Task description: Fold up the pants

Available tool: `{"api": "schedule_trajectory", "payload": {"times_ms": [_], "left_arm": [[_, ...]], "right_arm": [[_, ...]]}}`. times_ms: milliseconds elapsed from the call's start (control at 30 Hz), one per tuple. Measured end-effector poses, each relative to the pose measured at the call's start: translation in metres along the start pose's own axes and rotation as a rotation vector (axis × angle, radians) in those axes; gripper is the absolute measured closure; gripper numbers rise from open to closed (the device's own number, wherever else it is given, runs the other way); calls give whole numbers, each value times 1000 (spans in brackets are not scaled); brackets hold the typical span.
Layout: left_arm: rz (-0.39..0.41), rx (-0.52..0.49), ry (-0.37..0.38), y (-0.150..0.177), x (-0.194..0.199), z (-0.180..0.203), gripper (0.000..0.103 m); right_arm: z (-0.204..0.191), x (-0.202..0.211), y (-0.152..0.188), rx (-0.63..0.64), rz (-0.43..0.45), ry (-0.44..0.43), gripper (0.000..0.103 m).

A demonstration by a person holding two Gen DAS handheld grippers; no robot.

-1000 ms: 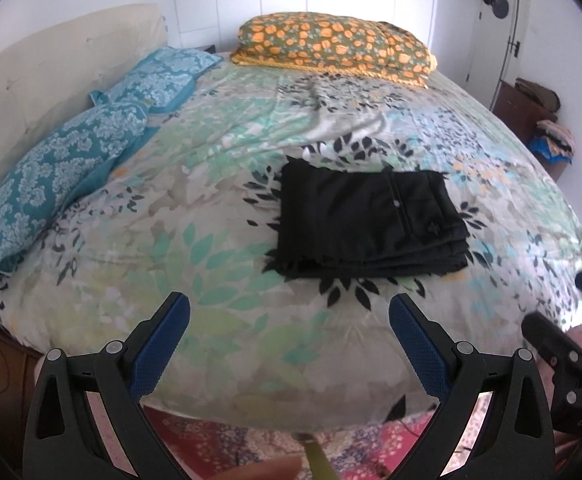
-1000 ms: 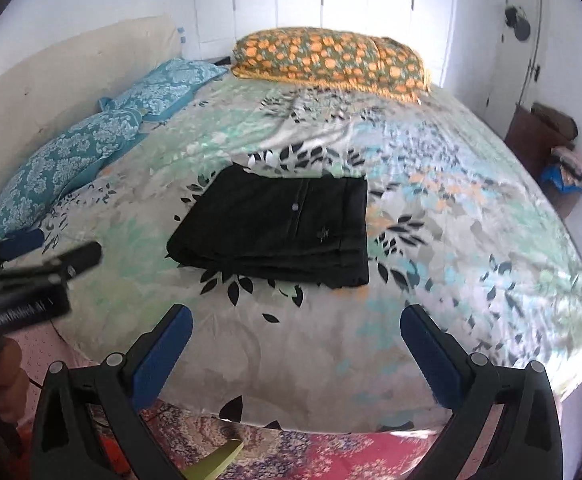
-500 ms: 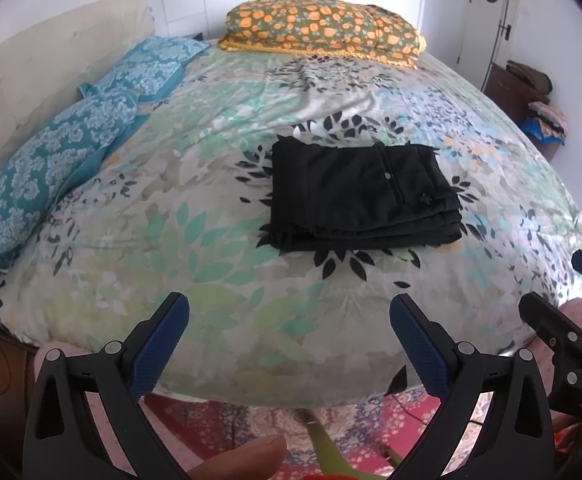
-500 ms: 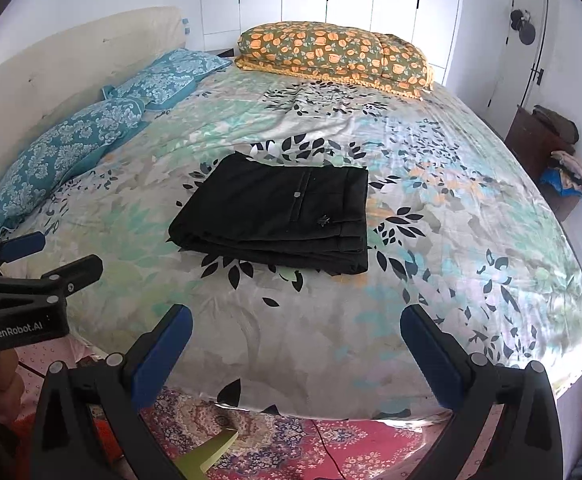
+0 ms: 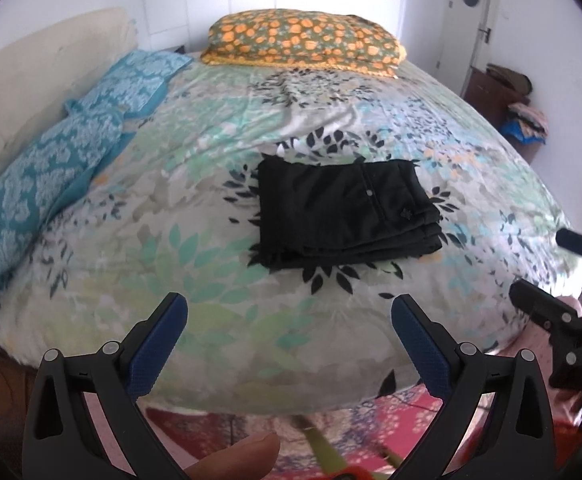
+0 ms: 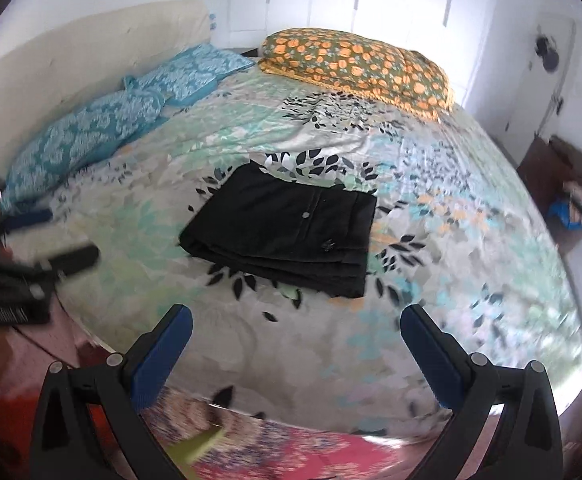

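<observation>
Black pants (image 5: 343,212) (image 6: 287,228) lie folded into a flat rectangle in the middle of the leaf-patterned bed cover (image 5: 179,248) (image 6: 451,264). My left gripper (image 5: 289,312) hangs open near the bed's front edge, well short of the pants, nothing between its blue pads. My right gripper (image 6: 295,324) is also open and empty, held off the front edge. Each gripper shows in the other's view: the right gripper (image 5: 563,320) at the right border, the left gripper (image 6: 39,256) at the left border.
Two blue patterned pillows (image 5: 59,164) (image 6: 123,120) line the cream headboard at left. An orange floral pillow (image 5: 303,40) (image 6: 355,64) sits at the far end. A dark cabinet with piled clothes (image 5: 519,116) (image 6: 571,196) stands at right. A red patterned rug (image 6: 291,452) covers the floor below.
Both grippers have shifted a little and both views are now slightly blurred. The pants have stayed folded in place and the jaws have stayed open.
</observation>
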State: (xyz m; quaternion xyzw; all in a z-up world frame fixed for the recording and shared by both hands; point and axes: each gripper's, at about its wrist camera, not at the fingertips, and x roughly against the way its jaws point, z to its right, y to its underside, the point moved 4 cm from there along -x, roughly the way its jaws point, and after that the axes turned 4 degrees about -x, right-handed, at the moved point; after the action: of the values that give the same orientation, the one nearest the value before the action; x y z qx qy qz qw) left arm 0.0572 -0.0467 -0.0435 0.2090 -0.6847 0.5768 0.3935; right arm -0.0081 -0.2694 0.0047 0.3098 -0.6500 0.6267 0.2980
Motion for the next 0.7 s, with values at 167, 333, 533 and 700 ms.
{"api": "schedule_trajectory", "payload": {"times_ms": [167,333,533,700], "left_arm": [[-54,-9,6,15,-6,10,1],[-55,-25,13,16,-6,20,1],[-53,-7,-27,16,-1,17,1],[-62,9,-50,18,0,13,1]], "right_arm": [[-3,-1,21,-85,4,16,0],[-5,2,20,-55,21,58,0],[-2,-3,21,-52,10,85,0],[1,-5,22,-64,-5,93,0]]}}
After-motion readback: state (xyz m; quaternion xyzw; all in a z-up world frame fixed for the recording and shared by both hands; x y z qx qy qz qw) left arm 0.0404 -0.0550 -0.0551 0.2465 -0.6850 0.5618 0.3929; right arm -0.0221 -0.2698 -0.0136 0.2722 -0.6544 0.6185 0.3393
